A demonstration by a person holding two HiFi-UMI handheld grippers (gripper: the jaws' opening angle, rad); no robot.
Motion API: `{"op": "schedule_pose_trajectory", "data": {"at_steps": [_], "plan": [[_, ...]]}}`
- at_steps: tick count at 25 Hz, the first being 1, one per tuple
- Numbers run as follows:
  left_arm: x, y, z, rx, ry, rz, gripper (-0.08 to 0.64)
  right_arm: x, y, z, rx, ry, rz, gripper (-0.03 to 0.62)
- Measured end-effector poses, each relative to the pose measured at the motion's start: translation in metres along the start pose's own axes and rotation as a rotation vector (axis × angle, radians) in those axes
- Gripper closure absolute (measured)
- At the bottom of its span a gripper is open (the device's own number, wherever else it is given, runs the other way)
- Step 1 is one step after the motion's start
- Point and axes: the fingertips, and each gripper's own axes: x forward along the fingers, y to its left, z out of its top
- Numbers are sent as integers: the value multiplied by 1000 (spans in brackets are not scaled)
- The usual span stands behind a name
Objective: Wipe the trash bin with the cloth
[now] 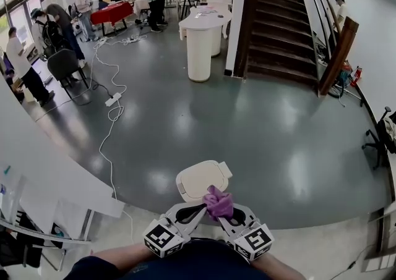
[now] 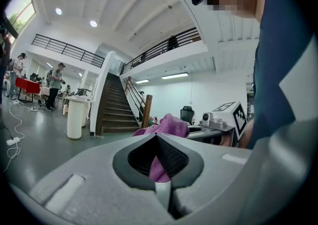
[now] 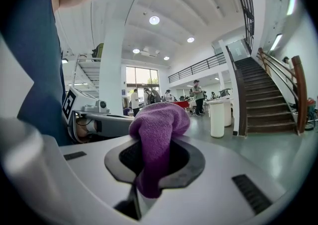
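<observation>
Two hand-held grippers share one purple cloth (image 1: 218, 202) by the trash bin (image 1: 199, 178).
Head view: the left hand-held gripper (image 1: 197, 211) and the right hand-held gripper (image 1: 228, 214) meet on the bunched cloth, right at the near edge of the cream-lidded bin on the grey floor (image 1: 260, 136). Left gripper view: jaws clamped on the cloth (image 2: 166, 125), which bulges out beyond them. Right gripper view: jaws squeezed onto the cloth (image 3: 160, 124), with a fold hanging down between them.

Words, numbers, brands: none legible in any view.
Left white marker cube (image 1: 162, 237): black square code pattern only, no letters or digits.
Right white marker cube (image 1: 253, 241): same kind of pattern, no lettering.
</observation>
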Motion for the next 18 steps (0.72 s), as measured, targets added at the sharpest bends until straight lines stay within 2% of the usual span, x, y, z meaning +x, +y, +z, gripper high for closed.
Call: {"op": "schedule_pose_trajectory", "data": {"at_steps": [18], "plan": [[-15, -7, 5, 20, -12, -6, 569, -2, 13, 1, -12, 16, 4, 522]]}}
